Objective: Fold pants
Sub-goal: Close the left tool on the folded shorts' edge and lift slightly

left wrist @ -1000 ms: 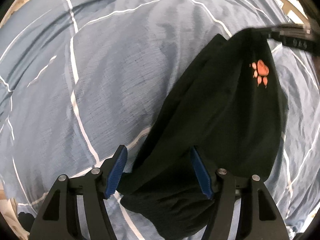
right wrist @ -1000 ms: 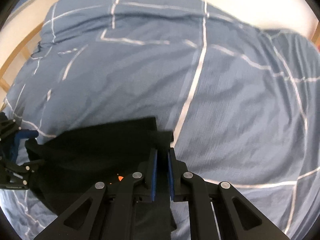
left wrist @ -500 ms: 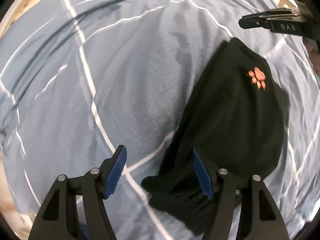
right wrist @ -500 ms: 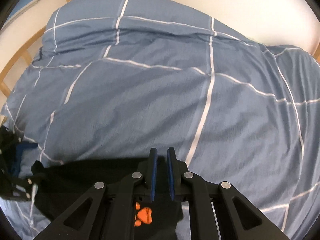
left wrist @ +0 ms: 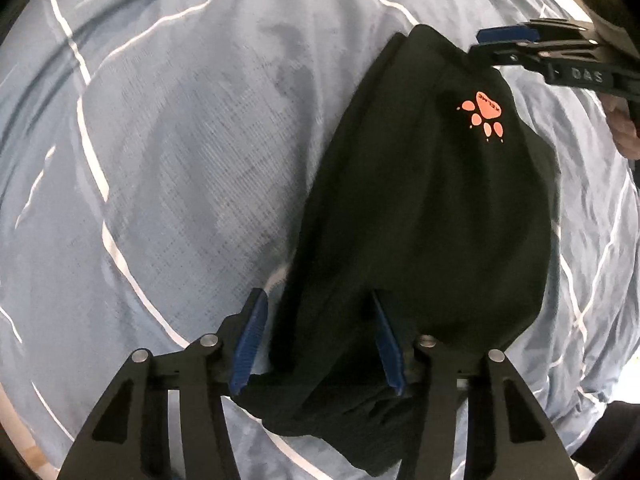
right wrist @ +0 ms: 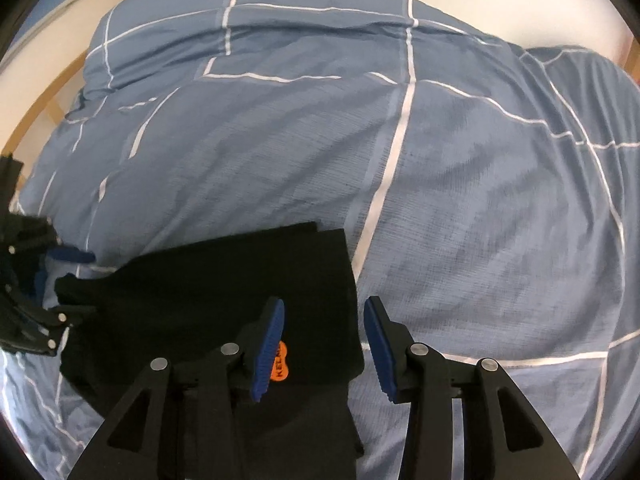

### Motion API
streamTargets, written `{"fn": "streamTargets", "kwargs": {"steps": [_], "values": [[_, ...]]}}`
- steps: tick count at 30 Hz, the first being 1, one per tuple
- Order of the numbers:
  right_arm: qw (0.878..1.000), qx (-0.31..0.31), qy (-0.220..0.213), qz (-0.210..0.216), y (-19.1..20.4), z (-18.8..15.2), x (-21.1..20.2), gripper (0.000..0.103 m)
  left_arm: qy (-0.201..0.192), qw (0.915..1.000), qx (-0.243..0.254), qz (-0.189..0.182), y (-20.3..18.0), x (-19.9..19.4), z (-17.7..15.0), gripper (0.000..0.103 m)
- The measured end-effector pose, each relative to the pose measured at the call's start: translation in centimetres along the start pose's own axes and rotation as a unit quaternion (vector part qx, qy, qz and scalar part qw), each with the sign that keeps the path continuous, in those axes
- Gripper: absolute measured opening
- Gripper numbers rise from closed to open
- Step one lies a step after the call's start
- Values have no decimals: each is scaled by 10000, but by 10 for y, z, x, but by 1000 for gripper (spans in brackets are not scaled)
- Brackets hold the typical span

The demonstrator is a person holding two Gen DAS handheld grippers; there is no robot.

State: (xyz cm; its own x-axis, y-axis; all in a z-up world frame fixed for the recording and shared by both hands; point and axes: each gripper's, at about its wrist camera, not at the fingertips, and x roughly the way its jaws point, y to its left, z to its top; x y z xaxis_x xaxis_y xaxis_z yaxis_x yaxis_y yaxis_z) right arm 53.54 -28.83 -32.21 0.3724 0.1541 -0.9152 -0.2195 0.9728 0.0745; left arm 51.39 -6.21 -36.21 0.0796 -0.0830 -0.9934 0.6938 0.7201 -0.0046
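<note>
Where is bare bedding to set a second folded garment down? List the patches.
Bare duvet runs right of the black pants and beyond them toward the wall. In the left wrist view, more lies left of the pants. Crowded: the pants, with the left tool and right tool over them.

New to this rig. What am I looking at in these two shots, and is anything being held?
No robot arm here: a person holds one two-finger gripper in each hand, and each carries a fisheye camera looking along its fingers. One picture looks past the left gripper, the other past the right gripper. Both are open, so nothing is held. On the blue checked duvet lie black pants, folded into a compact bundle, with an orange paw print on top. The left gripper's fingers straddle one end of the bundle; the right gripper is at the end by the paw print.
</note>
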Motion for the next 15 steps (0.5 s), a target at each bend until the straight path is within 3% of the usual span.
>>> {"fn": "streamTargets", "kwargs": {"steps": [8, 15], "values": [[9998, 49, 184, 63, -6, 4, 27, 42, 132, 9997, -24, 191, 5, 1, -2, 51], [9999, -115, 75, 72, 0, 8, 32, 41, 183, 9996, -149, 171, 11, 8, -11, 51]]}}
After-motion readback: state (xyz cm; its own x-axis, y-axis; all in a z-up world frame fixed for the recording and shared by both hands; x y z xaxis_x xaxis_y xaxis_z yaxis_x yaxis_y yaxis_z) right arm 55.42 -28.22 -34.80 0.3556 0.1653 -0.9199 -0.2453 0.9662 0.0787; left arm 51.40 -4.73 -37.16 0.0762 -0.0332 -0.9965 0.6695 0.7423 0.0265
